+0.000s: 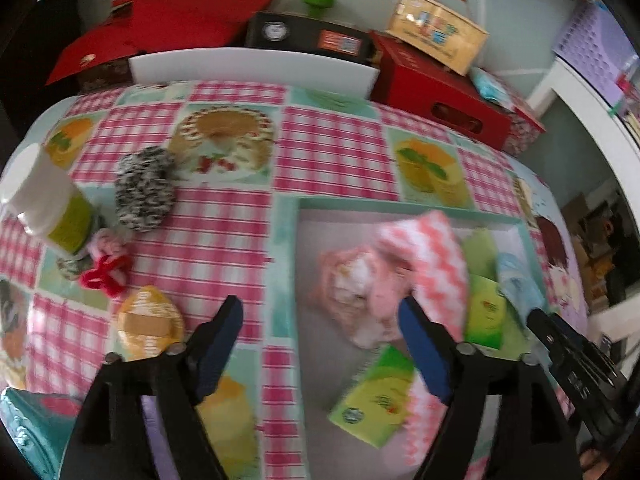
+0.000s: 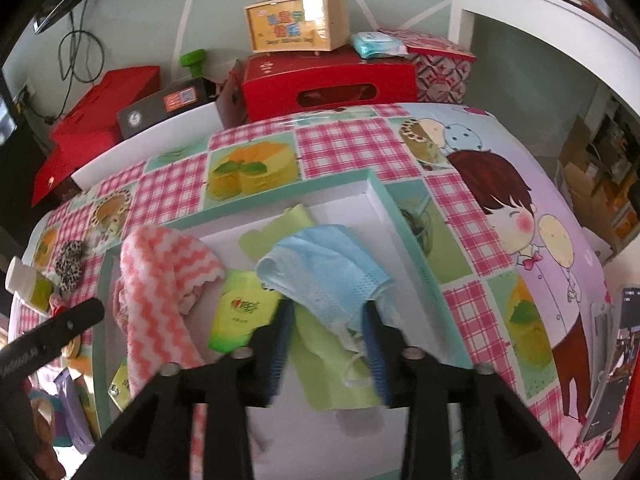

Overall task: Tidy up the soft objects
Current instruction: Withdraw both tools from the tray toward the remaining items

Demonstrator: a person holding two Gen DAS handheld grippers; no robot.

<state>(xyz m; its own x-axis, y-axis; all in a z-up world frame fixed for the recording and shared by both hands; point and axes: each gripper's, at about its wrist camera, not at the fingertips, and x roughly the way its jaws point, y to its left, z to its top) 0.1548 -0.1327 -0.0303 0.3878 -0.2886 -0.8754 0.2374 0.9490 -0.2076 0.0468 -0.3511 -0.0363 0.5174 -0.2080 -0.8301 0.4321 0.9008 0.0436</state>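
Left tongs (image 1: 320,320) agape, empty | right tongs (image 2: 328,312) apart astride blue mask (image 2: 324,268) | tray (image 2: 412,248) crowded

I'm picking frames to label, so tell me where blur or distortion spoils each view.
Left wrist: motion blur smears the tray contents, worst on the pink toy and striped cloth; the far boxes are sharper. Right wrist: the blue mask is fairly crisp, blur shows near the hand-held gripper. Both views: fisheye bends the table edge, corners go dark.
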